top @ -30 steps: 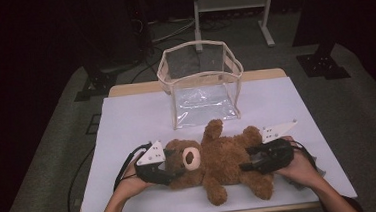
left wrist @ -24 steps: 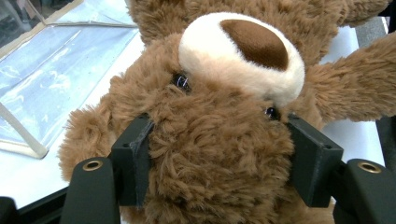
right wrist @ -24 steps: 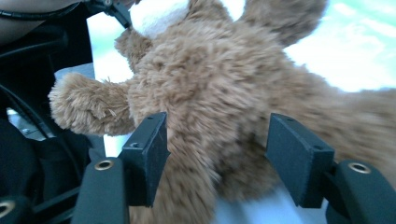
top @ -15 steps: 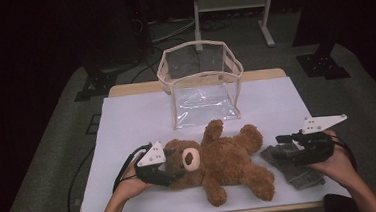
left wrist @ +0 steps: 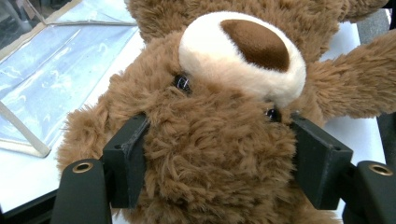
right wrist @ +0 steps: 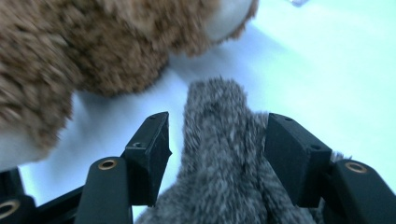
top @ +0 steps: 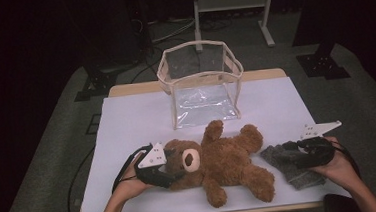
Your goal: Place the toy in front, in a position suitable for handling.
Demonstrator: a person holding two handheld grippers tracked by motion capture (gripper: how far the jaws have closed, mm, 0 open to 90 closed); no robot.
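A brown teddy bear (top: 230,158) lies on its back on the white table (top: 137,119), head to the left. My left gripper (top: 173,169) straddles the bear's head (left wrist: 219,140). Its jaws have just been opening, and both pads still touch the fur. At the right, a grey fuzzy cloth (top: 285,165) lies beside the bear's leg. My right gripper (top: 293,151) hovers low over it. Its jaws have just been closing with the cloth (right wrist: 219,158) between them. One pad (right wrist: 292,154) touches the cloth; the other pad (right wrist: 152,154) stands off it.
A clear plastic bag with tan trim (top: 202,85) stands open at the back middle of the table, its flap lying toward the bear. Bare white table lies to the left and far right. The table's front edge runs just under both hands.
My right gripper has left the bear's side and moved right, over the grey cloth. The left gripper and the bear have stayed put.
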